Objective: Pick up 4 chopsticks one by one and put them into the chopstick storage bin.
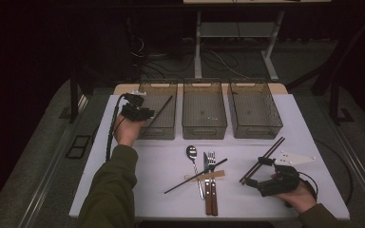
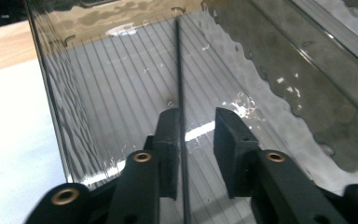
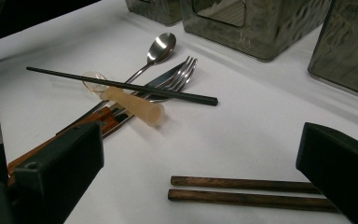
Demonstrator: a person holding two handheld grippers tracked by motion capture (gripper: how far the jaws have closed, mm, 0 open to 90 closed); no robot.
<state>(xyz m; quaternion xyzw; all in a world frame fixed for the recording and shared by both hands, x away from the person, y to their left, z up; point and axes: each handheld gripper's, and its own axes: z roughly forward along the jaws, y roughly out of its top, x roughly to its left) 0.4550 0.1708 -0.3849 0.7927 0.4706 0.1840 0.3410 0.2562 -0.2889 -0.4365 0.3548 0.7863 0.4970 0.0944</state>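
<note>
Nearest, the right gripper (image 1: 261, 176) rests on the table (image 1: 171, 190), jaws wide and empty, beside two brown chopsticks (image 3: 242, 191). Farther off, the left gripper (image 2: 198, 135) hangs over the left bin (image 1: 159, 128), jaws parted, a black chopstick (image 2: 179, 84) loose between them, leaning inside.

Black chopstick (image 2: 179, 70): your left gripper view's bottom edge cuts its near end between the jaws. Brown chopsticks (image 3: 242, 190): far ends hidden behind your right gripper's jaw.
</note>
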